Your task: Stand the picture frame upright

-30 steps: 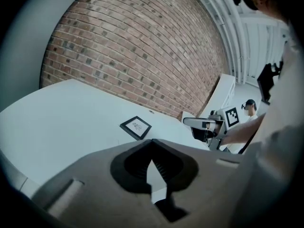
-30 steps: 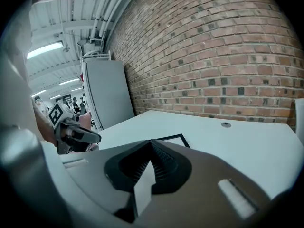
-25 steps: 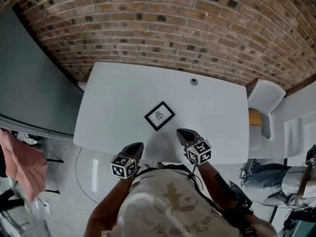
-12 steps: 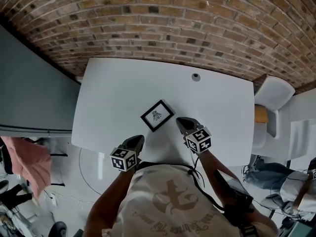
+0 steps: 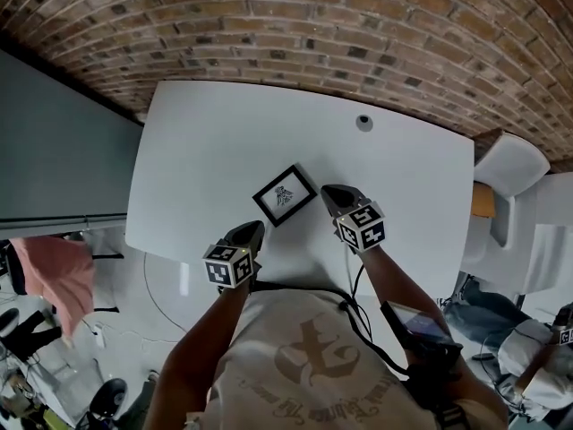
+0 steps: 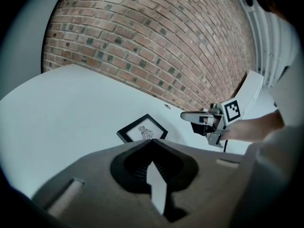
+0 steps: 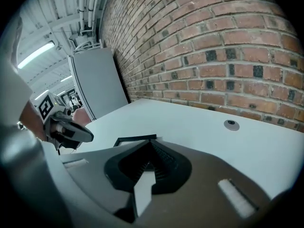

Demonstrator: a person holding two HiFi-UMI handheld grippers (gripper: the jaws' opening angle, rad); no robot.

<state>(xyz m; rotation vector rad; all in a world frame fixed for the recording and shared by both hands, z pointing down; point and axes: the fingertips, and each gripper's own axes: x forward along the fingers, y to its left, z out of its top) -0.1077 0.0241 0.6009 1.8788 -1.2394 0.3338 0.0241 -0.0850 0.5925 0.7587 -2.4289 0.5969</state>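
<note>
- A person stands at the near edge of a white table (image 5: 224, 141) set against a brick wall (image 5: 313, 25), a two-jaw tool in each hand.
- The picture frame (image 5: 285, 195), black-rimmed with a small print under glass, lies flat on its back. It sits a little in from the middle of the near edge, turned cornerwise to the table's edges.
- The left gripper (image 5: 254, 229) hovers over the near edge, near the frame's closest corner but apart from it. Its jaws are pressed together with nothing between them.
- The right gripper (image 5: 329, 191) hangs just beside the frame's right-hand corner, angled down toward the tabletop. Its jaws are likewise closed tight and empty, and from the left gripper view it looks clear of the frame.
- A round cable hole (image 5: 363, 122) sits toward the far right corner, well apart from the work, and a white chair (image 5: 510, 164) stands off the right edge.
- By the look of it this is the approach: the frame is untouched and nothing of the standing-up has begun.
- The next move likely calls for opening at least one pair of jaws, or slipping a closed tip under a rim, to lift one edge.
- The other tool would probably need to brace the opposite edge, so the frame pivots rather than skates across the smooth top.
- Whether a prop leg sits on the back cannot be seen from here.
</note>
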